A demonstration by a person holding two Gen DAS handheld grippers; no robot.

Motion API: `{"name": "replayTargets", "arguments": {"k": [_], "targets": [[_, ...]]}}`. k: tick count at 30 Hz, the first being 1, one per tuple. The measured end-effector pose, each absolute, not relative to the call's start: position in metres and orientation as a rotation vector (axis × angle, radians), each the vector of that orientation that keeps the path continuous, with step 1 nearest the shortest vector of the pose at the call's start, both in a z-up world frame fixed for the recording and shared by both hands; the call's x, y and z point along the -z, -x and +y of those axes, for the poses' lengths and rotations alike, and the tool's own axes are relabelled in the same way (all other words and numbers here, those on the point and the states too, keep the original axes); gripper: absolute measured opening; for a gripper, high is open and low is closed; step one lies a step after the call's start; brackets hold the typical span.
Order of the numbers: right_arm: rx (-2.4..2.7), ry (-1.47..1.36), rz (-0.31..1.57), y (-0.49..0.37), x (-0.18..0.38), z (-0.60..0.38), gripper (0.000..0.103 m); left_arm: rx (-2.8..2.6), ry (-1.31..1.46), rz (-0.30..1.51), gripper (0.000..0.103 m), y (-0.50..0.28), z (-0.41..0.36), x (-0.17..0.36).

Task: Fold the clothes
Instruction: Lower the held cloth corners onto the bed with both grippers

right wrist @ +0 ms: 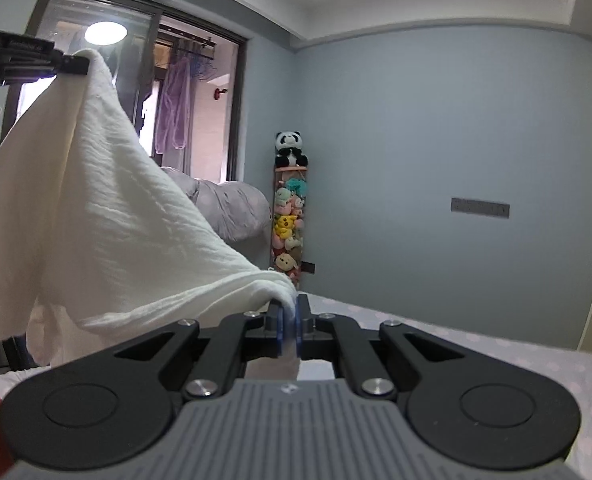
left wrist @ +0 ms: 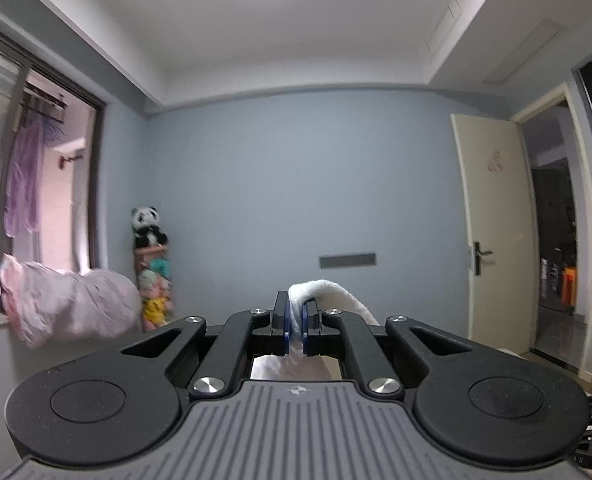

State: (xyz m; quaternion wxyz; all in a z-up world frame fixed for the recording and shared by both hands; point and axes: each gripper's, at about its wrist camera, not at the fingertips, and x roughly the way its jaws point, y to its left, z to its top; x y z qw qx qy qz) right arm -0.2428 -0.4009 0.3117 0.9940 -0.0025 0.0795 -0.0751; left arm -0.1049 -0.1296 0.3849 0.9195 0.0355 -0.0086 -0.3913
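A white crinkled cloth (right wrist: 96, 208) hangs in the air between both grippers. My right gripper (right wrist: 290, 314) is shut on one corner of it, just above the bed. In the right wrist view my left gripper (right wrist: 76, 65) appears at the upper left, higher up, shut on the cloth's other corner. In the left wrist view my left gripper (left wrist: 294, 312) pinches a fold of the white cloth (left wrist: 327, 294), which drapes off to the right. The cloth sags between the two holds and its lower part hangs out of sight.
A bed with a pale dotted sheet (right wrist: 495, 344) lies below. A lumpy pinkish duvet (left wrist: 68, 304) is piled by the window (left wrist: 36, 168). A tall rack of plush toys (right wrist: 290, 216) topped by a panda stands in the corner. An open door (left wrist: 491, 224) is at the right.
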Motion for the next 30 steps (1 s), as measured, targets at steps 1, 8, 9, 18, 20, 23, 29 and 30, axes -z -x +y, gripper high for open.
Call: {"name": "replayTargets", "arguments": {"k": [1, 8, 9, 18, 20, 23, 29, 30], "targets": [[0.161, 0.001, 0.181, 0.24, -0.306, -0.405, 0.007, 0.825, -0.08, 0.008, 0.004, 0.099, -0.136, -0.374], [0.32, -0.077, 0.387, 0.219, -0.216, -0.46, 0.007, 0.982, -0.134, 0.309, 0.004, 0.047, -0.199, -0.247], [0.34, -0.1, 0.416, 0.216, -0.203, -0.469, 0.007, 0.994, -0.144, 0.36, 0.004, 0.036, -0.21, -0.224], [0.527, -0.216, 0.608, 0.164, -0.085, -0.53, 0.009, 0.944, -0.136, 0.692, 0.008, -0.059, -0.283, -0.062], [0.561, -0.194, 0.616, 0.146, -0.078, -0.531, 0.013, 0.924, -0.109, 0.732, 0.013, -0.07, -0.282, -0.046], [0.611, -0.135, 0.607, 0.134, -0.067, -0.525, 0.032, 0.897, -0.107, 0.718, 0.04, -0.071, -0.269, -0.031], [0.618, -0.036, 0.57, 0.124, -0.048, -0.49, 0.039, 0.904, -0.12, 0.691, 0.052, -0.041, -0.252, -0.011], [0.597, -0.033, 0.573, 0.122, -0.045, -0.483, 0.039, 0.93, -0.123, 0.705, 0.052, -0.037, -0.254, -0.006]]}}
